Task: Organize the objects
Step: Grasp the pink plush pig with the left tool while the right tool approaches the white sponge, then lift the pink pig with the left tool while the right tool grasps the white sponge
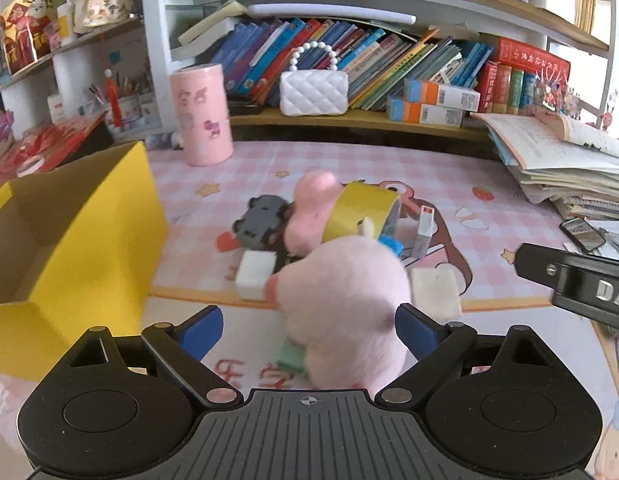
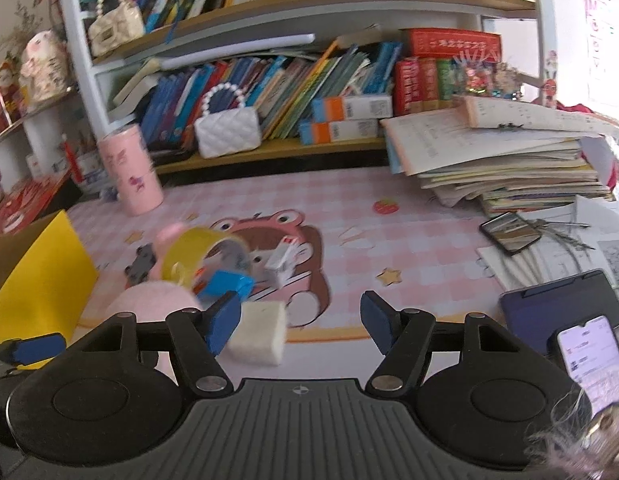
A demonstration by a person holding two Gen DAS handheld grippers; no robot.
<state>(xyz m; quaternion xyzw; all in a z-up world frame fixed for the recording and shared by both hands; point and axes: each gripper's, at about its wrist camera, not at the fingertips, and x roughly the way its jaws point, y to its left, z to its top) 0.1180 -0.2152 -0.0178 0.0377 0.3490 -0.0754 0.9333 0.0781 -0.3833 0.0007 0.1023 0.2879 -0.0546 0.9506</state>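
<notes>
A pink plush toy (image 1: 345, 300) lies on the pink checked mat between the blue pads of my left gripper (image 1: 309, 326), whose jaws stand wide open around it. Behind it lie a roll of yellow tape (image 1: 359, 208), a grey toy car (image 1: 263, 226), a white foam block (image 1: 255, 274) and a small white box (image 1: 423, 228). An open yellow cardboard box (image 1: 89, 240) stands at the left. My right gripper (image 2: 301, 322) is open and empty above the mat, next to a cream sponge block (image 2: 261, 332). The tape (image 2: 193, 254) and plush (image 2: 149, 304) lie to its left.
A pink cylinder tin (image 1: 203, 114) stands at the back left. A bookshelf (image 1: 349, 120) with a white quilted purse (image 1: 313, 92) runs along the back. A stack of books and papers (image 2: 509, 160), phones (image 2: 509, 232) and a tablet (image 2: 561, 308) lie on the right.
</notes>
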